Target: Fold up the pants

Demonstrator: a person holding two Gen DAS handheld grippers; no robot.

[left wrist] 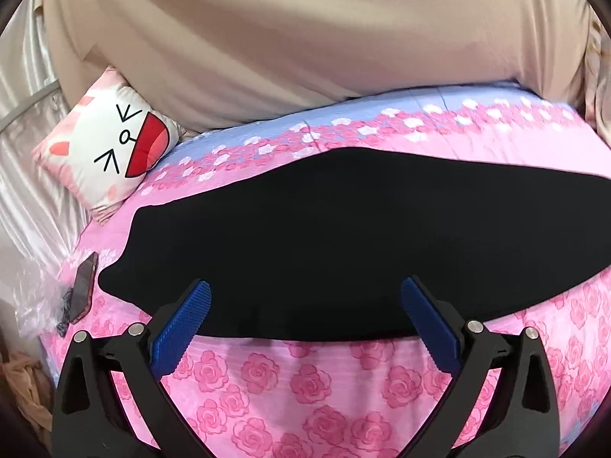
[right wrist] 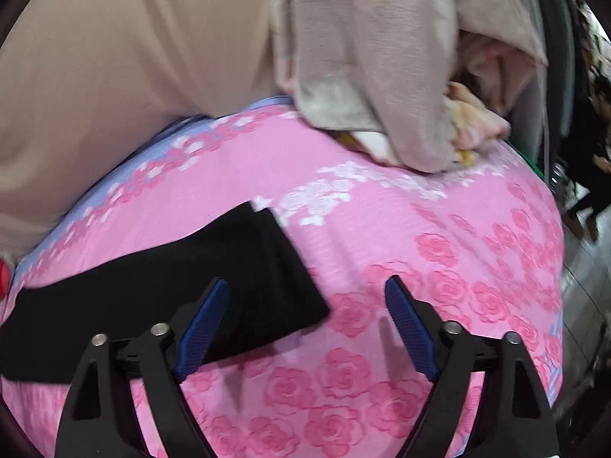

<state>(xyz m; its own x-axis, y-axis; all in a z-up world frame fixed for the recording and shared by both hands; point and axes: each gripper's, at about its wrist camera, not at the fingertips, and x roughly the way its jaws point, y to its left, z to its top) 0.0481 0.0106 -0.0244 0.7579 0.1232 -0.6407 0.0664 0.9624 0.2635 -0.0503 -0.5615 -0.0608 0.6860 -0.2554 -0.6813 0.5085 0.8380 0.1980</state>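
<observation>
Black pants (left wrist: 343, 244) flat on bed (left wrist: 305, 389), long axis crosswise; left gripper (left wrist: 305, 297) mid-length, right gripper (right wrist: 307, 297) seemingly at the end, both jaws spread, empty.

Black pants (left wrist: 343, 236) fill mid-frame on a pink rose-print sheet (left wrist: 305, 393) banded lavender with white flowers at its upper edge. Upper left, a white pillow (left wrist: 103, 152) shows a red-mouthed cartoon face. Both grippers (left wrist: 305, 305) (right wrist: 307, 297) are black with blue pads (left wrist: 183, 332). A beige, perhaps flower-printed cloth (right wrist: 382, 57) is upper right.

Cat pillow (left wrist: 110, 149), phone (left wrist: 82, 288), rose bedsheet (left wrist: 305, 389)
</observation>
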